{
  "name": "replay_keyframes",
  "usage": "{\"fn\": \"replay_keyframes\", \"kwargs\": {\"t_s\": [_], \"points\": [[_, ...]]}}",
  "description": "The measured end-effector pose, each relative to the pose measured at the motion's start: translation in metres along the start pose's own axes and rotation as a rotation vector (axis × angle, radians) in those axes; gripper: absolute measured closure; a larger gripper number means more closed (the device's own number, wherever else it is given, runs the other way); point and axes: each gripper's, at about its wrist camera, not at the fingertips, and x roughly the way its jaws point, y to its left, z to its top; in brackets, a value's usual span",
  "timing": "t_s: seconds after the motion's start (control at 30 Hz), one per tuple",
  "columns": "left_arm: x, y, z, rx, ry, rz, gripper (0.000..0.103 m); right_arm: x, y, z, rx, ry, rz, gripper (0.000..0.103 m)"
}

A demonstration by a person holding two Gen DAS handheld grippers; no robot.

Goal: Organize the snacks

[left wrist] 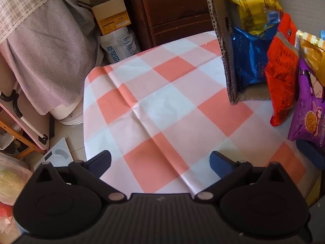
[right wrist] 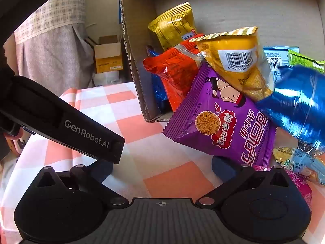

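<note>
A cardboard box [right wrist: 134, 67] lies on its side on the checked tablecloth [left wrist: 162, 105], its open side facing me. Snack packets spill from it: a purple noodle packet [right wrist: 221, 122], an orange-red packet [right wrist: 174, 75], a yellow packet with a barcode [right wrist: 237, 65], a gold packet [right wrist: 172, 28] deeper in, and a shiny blue packet [right wrist: 300, 101] at right. In the left wrist view the box wall [left wrist: 223, 46], a blue packet [left wrist: 249, 61], the red packet [left wrist: 282, 77] and the purple packet [left wrist: 308, 109] show at right. My left gripper [left wrist: 160, 162] is open and empty over bare cloth. My right gripper [right wrist: 162, 166] is open, its right finger under the purple packet's edge.
The left gripper's black body [right wrist: 67, 122] crosses the right wrist view at left. More packets [right wrist: 298, 162] lie at the right. Beyond the table's far edge are a dark wooden drawer unit [left wrist: 172, 10], a small open carton [left wrist: 111, 14] and a cloth-covered object [left wrist: 46, 50].
</note>
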Motion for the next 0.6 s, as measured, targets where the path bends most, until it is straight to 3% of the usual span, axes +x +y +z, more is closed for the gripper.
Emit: {"fn": "replay_keyframes", "kwargs": {"t_s": [0.6], "points": [[0.0006,0.003,-0.0016,-0.002,-0.015,0.013,0.001,-0.0011,0.0027,-0.0009,-0.005,-0.001,-0.004,0.0]]}}
